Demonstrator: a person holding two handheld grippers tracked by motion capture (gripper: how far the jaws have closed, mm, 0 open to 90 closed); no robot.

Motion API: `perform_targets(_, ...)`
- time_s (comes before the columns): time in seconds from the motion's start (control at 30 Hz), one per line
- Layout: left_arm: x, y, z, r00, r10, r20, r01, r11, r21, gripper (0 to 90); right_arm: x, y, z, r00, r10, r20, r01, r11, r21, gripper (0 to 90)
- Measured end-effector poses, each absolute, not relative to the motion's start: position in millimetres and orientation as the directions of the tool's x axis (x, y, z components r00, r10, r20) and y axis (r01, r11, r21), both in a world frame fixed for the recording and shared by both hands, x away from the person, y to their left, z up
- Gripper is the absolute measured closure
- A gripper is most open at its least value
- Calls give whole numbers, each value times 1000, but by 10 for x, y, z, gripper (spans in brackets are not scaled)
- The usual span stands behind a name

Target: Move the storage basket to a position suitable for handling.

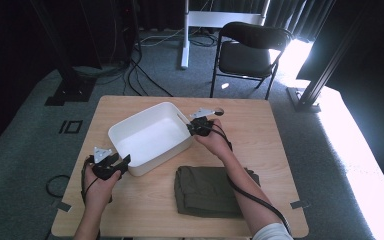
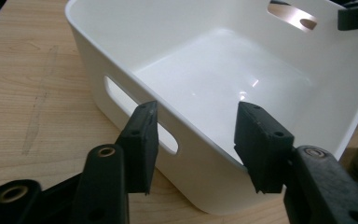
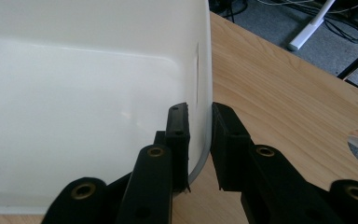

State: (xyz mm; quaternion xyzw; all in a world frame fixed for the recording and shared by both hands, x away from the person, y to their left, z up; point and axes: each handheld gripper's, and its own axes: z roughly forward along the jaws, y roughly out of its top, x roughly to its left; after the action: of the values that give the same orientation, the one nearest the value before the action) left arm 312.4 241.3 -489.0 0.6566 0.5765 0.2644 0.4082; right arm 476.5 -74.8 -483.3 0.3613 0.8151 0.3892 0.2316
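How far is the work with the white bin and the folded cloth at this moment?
Done: the right hand-held gripper is pinched on the rim of the empty white bin. In hand: the left hand-held gripper is open with its jaws either side of the opposite wall, by the handle slot, not yet closed. Left, probably: closing that grip and moving the bin. The folded green cloth lies untouched on the table.

One white bin (image 1: 150,137), one folded cloth (image 1: 205,192) (olive), one chair (image 1: 247,50), two tongs.
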Motion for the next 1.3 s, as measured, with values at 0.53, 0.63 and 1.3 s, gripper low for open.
perform_targets(0.53, 3198, 2354, -4892, 199, 971, -131, 541, 2, 841, 594, 4681, -889, -4832, -616, 783, -84, 427, 422, 800, 769)
perform_targets(0.63, 3218, 2335, -4891, 201, 971, -130, 542, 0, 840, 598, 4664, -924, -4831, -614, 785, -82, 431, 420, 799, 765)
perform_targets(1.3, 3409, 2136, -4914, 232, 961, -152, 551, -1, 835, 611, 4556, -1217, -4814, -561, 824, -79, 468, 394, 791, 773)
